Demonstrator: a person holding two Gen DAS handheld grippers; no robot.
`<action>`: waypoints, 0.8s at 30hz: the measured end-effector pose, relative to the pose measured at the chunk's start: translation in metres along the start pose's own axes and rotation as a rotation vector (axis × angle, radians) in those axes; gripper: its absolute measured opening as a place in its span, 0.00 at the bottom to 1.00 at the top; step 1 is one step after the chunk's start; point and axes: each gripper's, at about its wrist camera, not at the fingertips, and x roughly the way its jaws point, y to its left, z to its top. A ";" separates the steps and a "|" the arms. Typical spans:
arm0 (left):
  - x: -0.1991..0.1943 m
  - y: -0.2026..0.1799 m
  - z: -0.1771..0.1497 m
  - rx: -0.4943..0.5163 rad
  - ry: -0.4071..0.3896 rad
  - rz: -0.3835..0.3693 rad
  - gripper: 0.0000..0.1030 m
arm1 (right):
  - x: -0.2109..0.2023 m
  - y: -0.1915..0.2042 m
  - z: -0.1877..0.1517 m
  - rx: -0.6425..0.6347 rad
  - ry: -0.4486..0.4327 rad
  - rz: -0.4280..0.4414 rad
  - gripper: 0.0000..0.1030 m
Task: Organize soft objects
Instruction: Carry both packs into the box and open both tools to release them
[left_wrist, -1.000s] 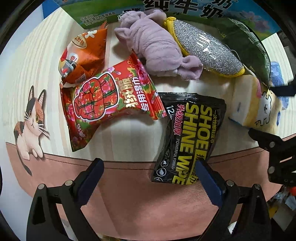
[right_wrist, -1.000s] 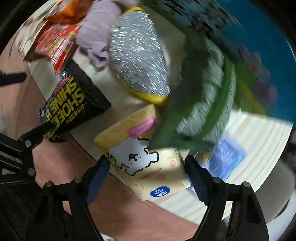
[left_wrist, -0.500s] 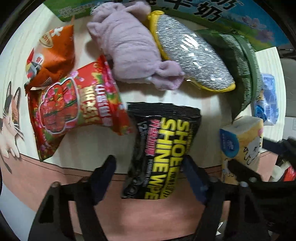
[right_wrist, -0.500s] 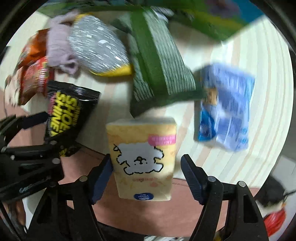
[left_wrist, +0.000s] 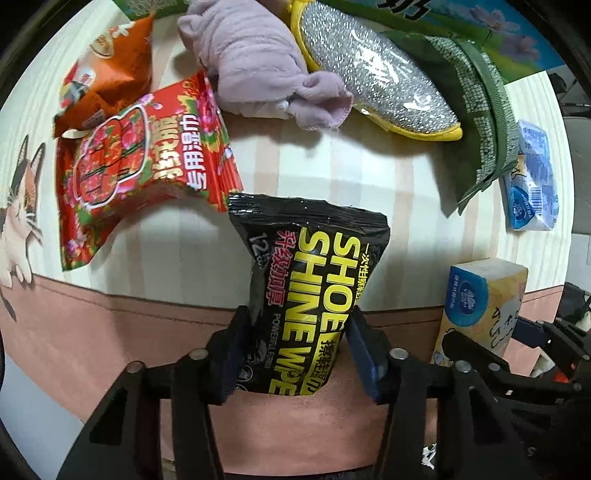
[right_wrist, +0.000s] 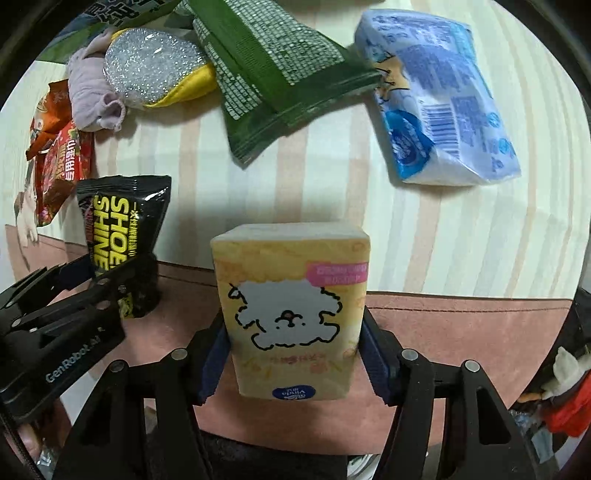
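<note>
My left gripper (left_wrist: 299, 354) is shut on the near end of a black shoe shine wipes pack (left_wrist: 314, 288), which also shows in the right wrist view (right_wrist: 118, 229). My right gripper (right_wrist: 291, 354) is shut on a yellow tissue pack with a white dog drawing (right_wrist: 291, 306); the pack also shows in the left wrist view (left_wrist: 480, 299). Both packs sit at the table's near edge over the pink cloth border (left_wrist: 110, 332).
Farther back lie a red snack bag (left_wrist: 140, 158), an orange snack bag (left_wrist: 110, 70), a purple cloth (left_wrist: 255, 62), a silver and yellow scrub pad (left_wrist: 376, 74), a green pack (right_wrist: 266, 62) and a blue tissue pack (right_wrist: 443, 110). The left gripper's body (right_wrist: 55, 332) is at lower left in the right wrist view.
Both grippers moved forward and closed: the left one onto the black wipes pack, the right one onto the yellow tissue pack.
</note>
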 end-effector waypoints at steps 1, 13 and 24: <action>-0.006 -0.003 0.000 -0.002 -0.004 0.002 0.42 | 0.012 0.008 -0.006 0.003 -0.002 0.002 0.63; -0.173 -0.014 0.020 0.007 -0.244 -0.150 0.42 | -0.162 -0.022 -0.026 -0.075 -0.243 0.220 0.63; -0.239 -0.023 0.198 0.014 -0.292 -0.173 0.42 | -0.247 0.004 0.152 -0.007 -0.373 0.145 0.63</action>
